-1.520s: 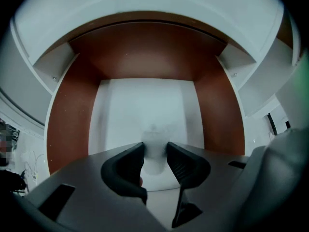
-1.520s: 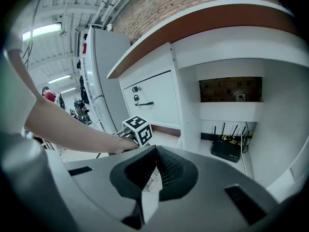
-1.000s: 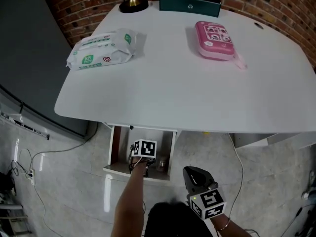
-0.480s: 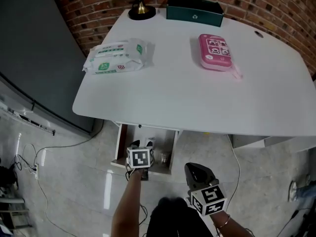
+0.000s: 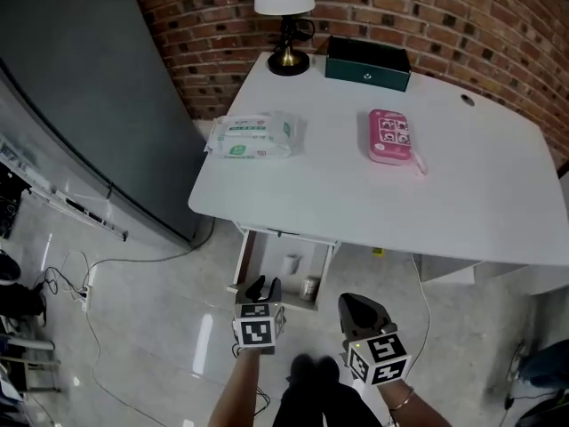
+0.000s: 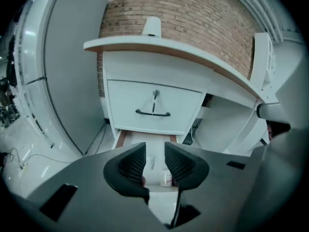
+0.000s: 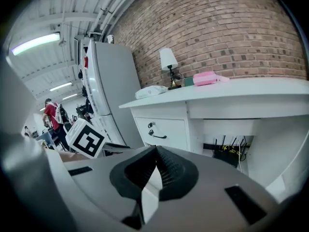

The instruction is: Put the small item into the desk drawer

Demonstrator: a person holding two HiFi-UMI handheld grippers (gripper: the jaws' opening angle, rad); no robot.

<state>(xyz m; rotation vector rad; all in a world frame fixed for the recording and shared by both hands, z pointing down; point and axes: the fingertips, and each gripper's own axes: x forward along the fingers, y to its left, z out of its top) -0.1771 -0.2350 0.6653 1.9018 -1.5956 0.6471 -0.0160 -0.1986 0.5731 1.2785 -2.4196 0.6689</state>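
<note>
Under the white desk (image 5: 356,203) the lower drawer (image 5: 242,261) stands pulled out. A small clear jar (image 5: 309,287) sits near its front right corner, with a white item (image 5: 291,263) behind it. My left gripper (image 5: 264,286) hovers just in front of the drawer's front edge, outside it. Its jaws are closing with nothing between them. In the left gripper view the jar (image 6: 166,178) shows through the gap of the left gripper (image 6: 154,156), inside the drawer (image 6: 120,138). My right gripper (image 5: 360,308) hangs to the right, shut and empty; in its own view the right gripper (image 7: 157,166) has its pads together.
On the desk lie a wet-wipes pack (image 5: 253,137), a pink case (image 5: 390,137), a dark green box (image 5: 367,63) and a lamp (image 5: 286,7). A closed upper drawer with a black handle (image 6: 153,113) sits above the open one. A grey cabinet (image 5: 80,105) stands left; cables (image 5: 80,283) trail on the floor.
My left gripper has pulled back out of the drawer toward the person. The head view has drawn back and now takes in more of the desk and floor.
</note>
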